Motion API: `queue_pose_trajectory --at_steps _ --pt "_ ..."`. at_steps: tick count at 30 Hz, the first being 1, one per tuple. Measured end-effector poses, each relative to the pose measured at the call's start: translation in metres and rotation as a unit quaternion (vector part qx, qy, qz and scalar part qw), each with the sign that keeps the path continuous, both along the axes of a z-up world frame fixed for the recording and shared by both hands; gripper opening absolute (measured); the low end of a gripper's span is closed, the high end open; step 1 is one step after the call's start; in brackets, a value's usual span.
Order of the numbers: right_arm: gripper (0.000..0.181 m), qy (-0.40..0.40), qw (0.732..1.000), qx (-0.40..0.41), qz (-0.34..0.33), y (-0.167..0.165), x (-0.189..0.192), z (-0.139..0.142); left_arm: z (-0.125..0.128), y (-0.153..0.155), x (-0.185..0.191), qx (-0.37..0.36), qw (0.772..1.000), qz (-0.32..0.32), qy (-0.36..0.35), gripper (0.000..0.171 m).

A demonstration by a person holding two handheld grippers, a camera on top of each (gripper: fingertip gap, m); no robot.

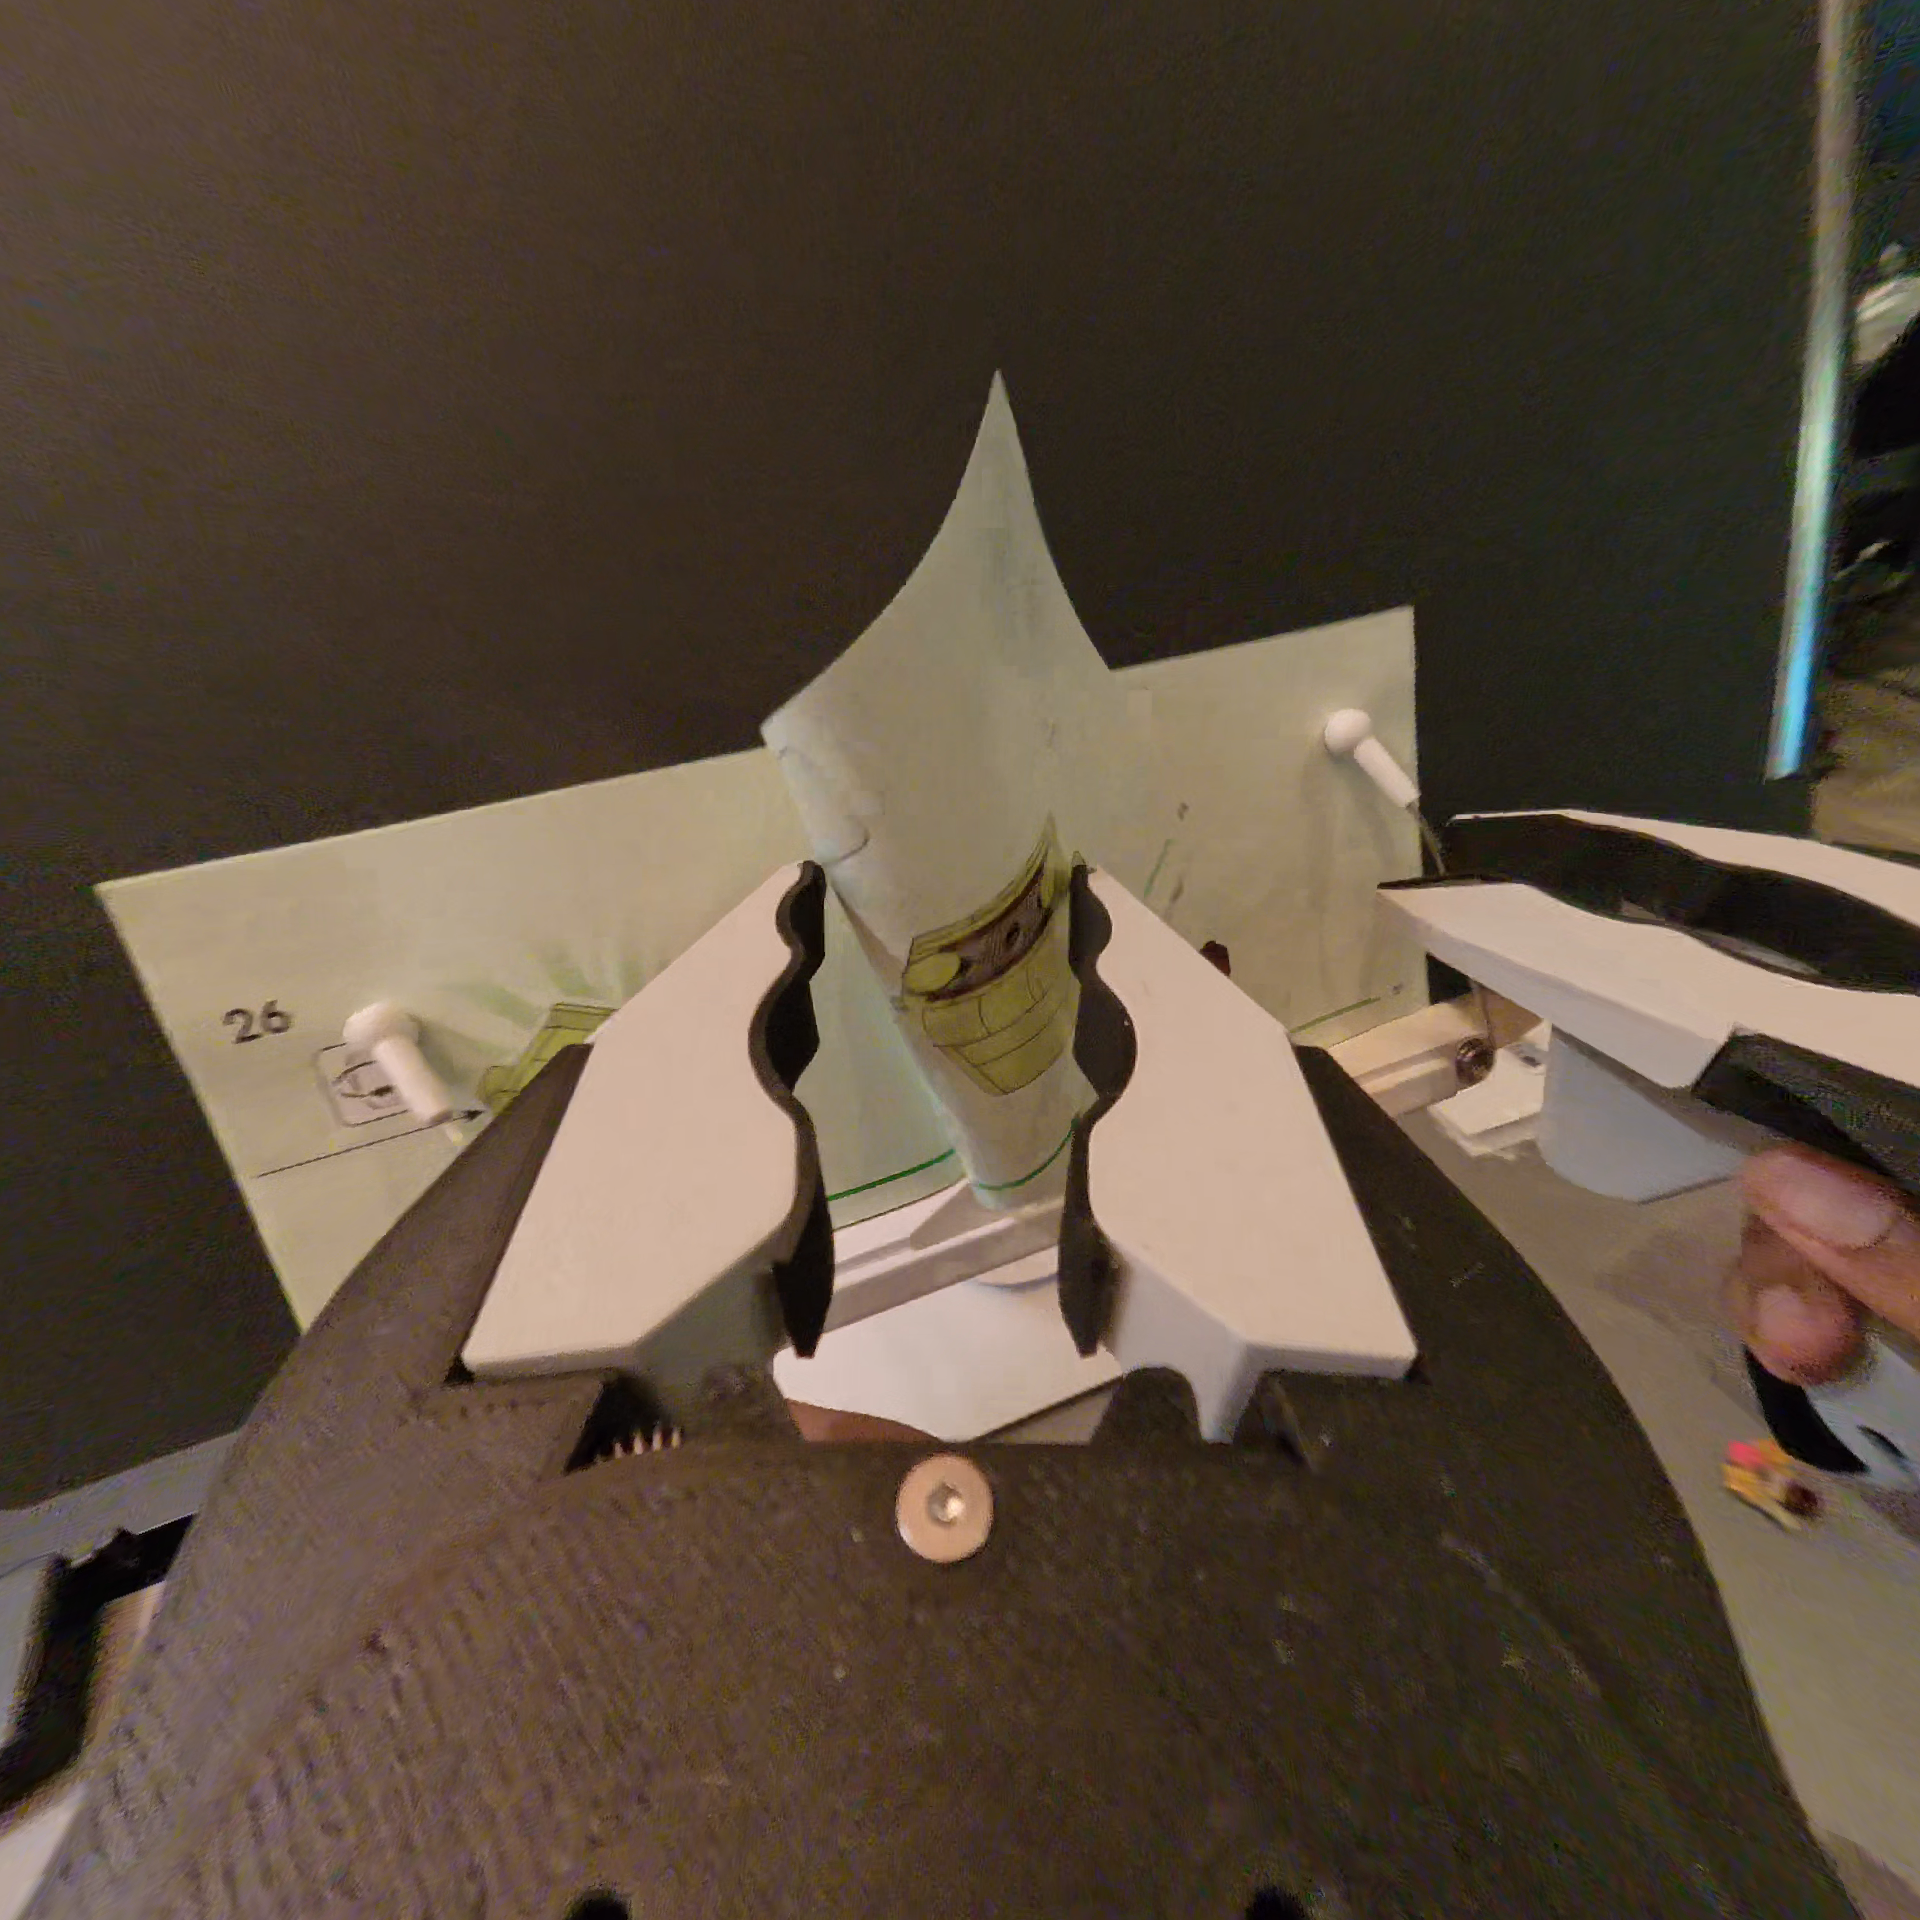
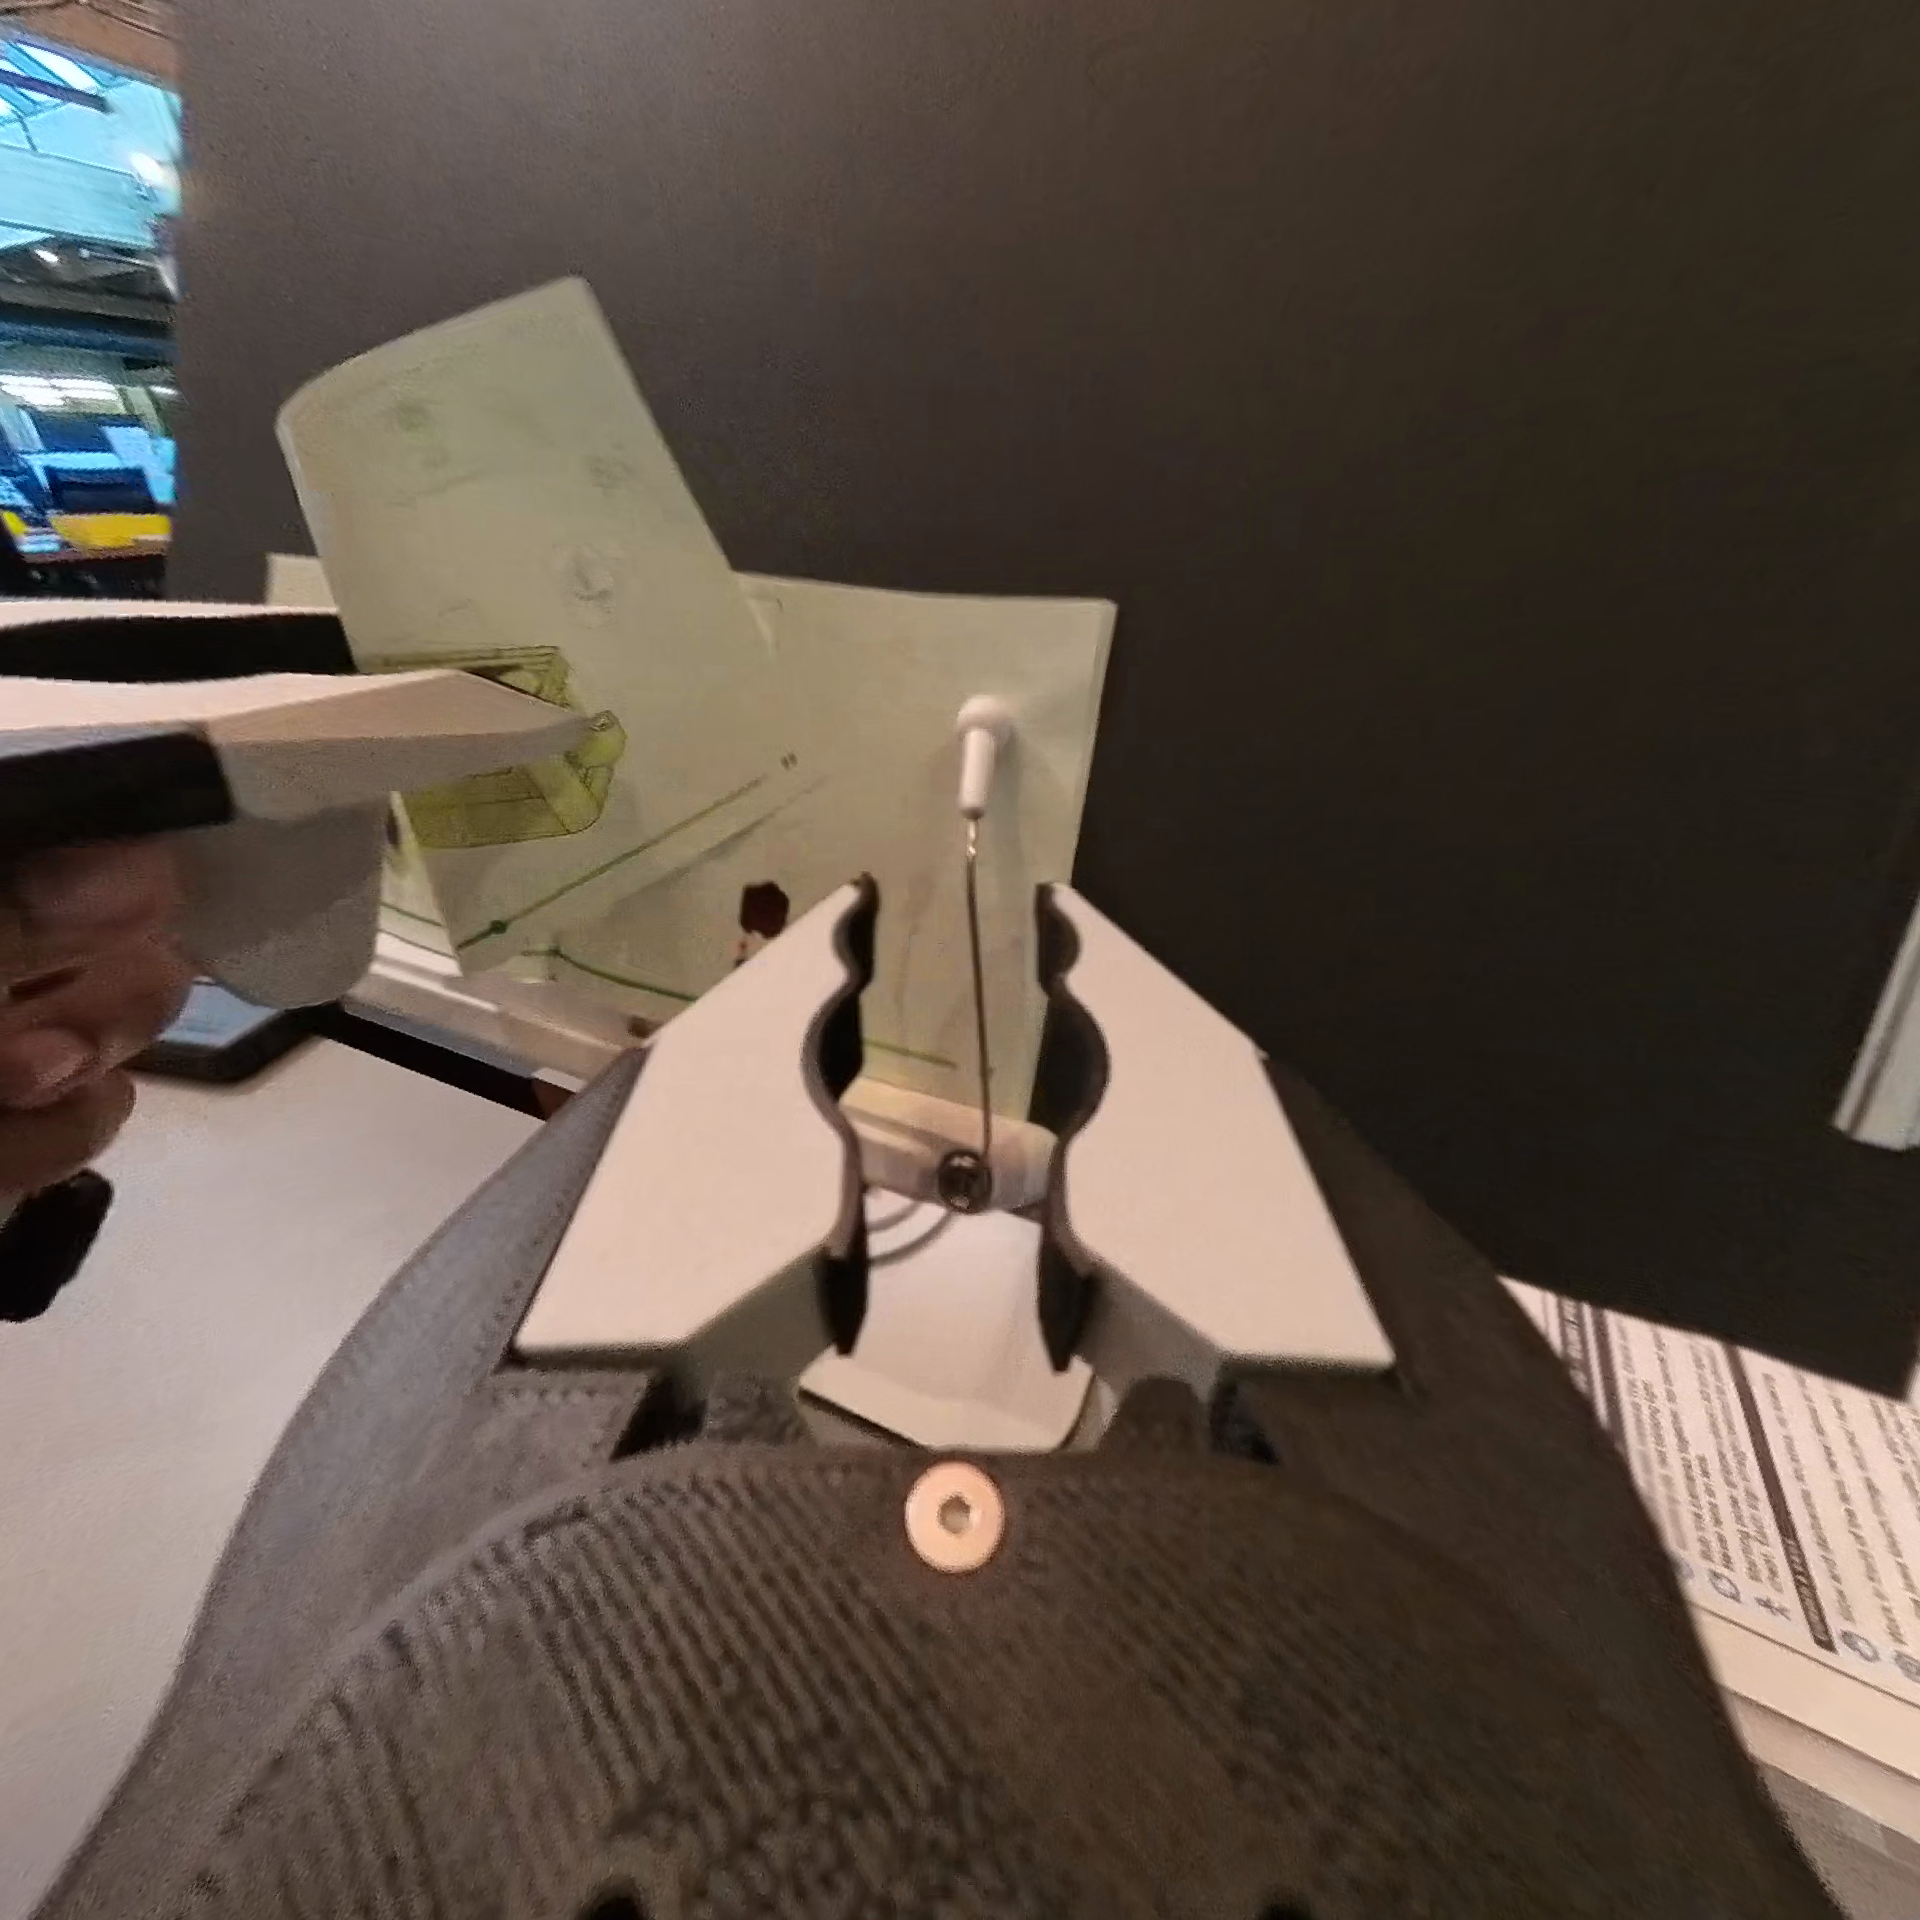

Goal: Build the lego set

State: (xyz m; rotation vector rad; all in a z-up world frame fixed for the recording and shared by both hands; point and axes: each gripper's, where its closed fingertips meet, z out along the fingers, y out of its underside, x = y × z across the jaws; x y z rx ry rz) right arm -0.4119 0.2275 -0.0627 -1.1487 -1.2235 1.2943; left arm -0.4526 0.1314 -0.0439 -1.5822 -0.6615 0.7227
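Pale green instruction booklet (image 1: 1247,831) stands in the frame centre, one page (image 1: 966,790) curling up. Left claw (image 1: 945,1101) is open around this page; right claw (image 2: 956,1101) is open, empty. Small brick piece (image 1: 1766,1481) waits lower right; building seems hardly begun.

pale green booklet page (image 1: 966,665) (yellow-green drawing); black wall (image 1: 520,364).

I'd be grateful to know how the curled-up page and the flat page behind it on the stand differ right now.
The curled page is lifted and rolled forward between the fingers of the left gripper; the flat page lies back against the stand.
The curled page has come free of the white clip, which is over the flat page.
Both are pale green instruction sheets with drawings.
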Motion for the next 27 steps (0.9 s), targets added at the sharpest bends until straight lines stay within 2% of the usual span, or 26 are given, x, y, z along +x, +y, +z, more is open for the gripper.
queue_pose_trajectory --at_steps 3,7,9,11,14,18,20,22,25,27 --pt "0.041 0.013 1.000 0.001 -0.006 -0.006 0.008 0.021 0.021 -0.028 0.002 0.054 0.998 -0.011 -0.012 0.050" --pt "0.036 -0.002 1.000 0.011 0.003 -0.024 0.015 0.036 0.036 -0.058 0.011 0.109 0.991 -0.063 -0.045 0.049" --pt "0.030 -0.049 0.997 -0.014 0.053 -0.046 0.006 0.027 0.032 -0.066 0.017 0.118 0.985 -0.098 -0.076 0.049" --pt "0.032 -0.122 0.984 -0.013 0.126 -0.077 -0.002 0.010 0.029 -0.075 0.015 0.130 0.982 -0.103 -0.092 0.049" --pt "0.045 -0.189 0.967 0.058 0.163 -0.106 -0.003 0.002 0.019 -0.096 -0.005 0.144 0.982 -0.046 -0.115 0.047" --pt "0.062 -0.162 0.953 0.207 0.153 -0.123 -0.007 0.032 -0.004 -0.104 -0.024 0.132 0.981 0.002 -0.142 0.043" --pt "0.069 -0.137 0.932 0.298 0.156 -0.132 -0.013 0.048 -0.021 -0.096 -0.028 0.105 0.981 0.003 -0.165 0.045" --pt "0.076 -0.108 0.897 0.392 0.176 -0.146 -0.021 0.060 -0.034 -0.090 -0.032 0.087 0.980 0.007 -0.177 0.045" --pt "0.071 -0.129 0.825 0.496 0.241 -0.166 -0.032 0.053 -0.034 -0.089 -0.037 0.089 0.983 0.025 -0.158 0.037" --pt "0.062 -0.177 0.797 0.503 0.284 -0.174 -0.041 0.043 -0.032 -0.087 -0.037 0.094 0.983 0.020 -0.157 0.027"
